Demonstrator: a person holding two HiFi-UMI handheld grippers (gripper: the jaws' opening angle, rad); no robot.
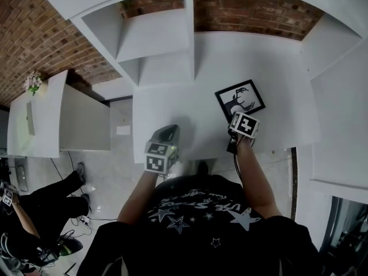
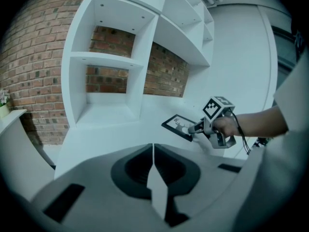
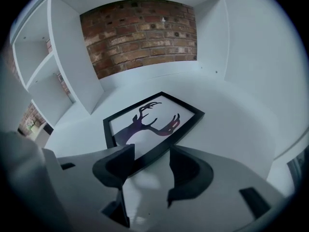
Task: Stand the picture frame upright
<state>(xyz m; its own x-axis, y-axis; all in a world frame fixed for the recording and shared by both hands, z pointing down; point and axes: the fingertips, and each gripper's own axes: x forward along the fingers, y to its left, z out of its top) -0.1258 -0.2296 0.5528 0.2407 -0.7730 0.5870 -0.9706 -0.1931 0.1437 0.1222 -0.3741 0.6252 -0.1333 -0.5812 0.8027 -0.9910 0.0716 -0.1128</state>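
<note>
A black picture frame [image 1: 240, 99] with a dark antlered-deer print lies face up on the white desk [image 1: 172, 108], right of its middle. My right gripper [image 1: 233, 118] is at the frame's near edge. In the right gripper view the frame [image 3: 149, 122] fills the middle. There the right gripper [image 3: 150, 153] is open, with the frame's near edge between its jaws and no pad pressing on it. My left gripper [image 1: 169, 130] hovers over the desk's front edge, well left of the frame. In the left gripper view the left gripper [image 2: 153, 148] is shut and empty, and the frame [image 2: 176, 124] shows beyond it.
White open shelves [image 1: 155, 39] rise at the desk's back left, against a brick wall [image 1: 247, 7]. A white side panel [image 1: 339, 114] closes the right. A low white cabinet [image 1: 52, 119] with small flowers [image 1: 34, 82] stands left. Another person [image 1: 34, 211] sits on the floor at lower left.
</note>
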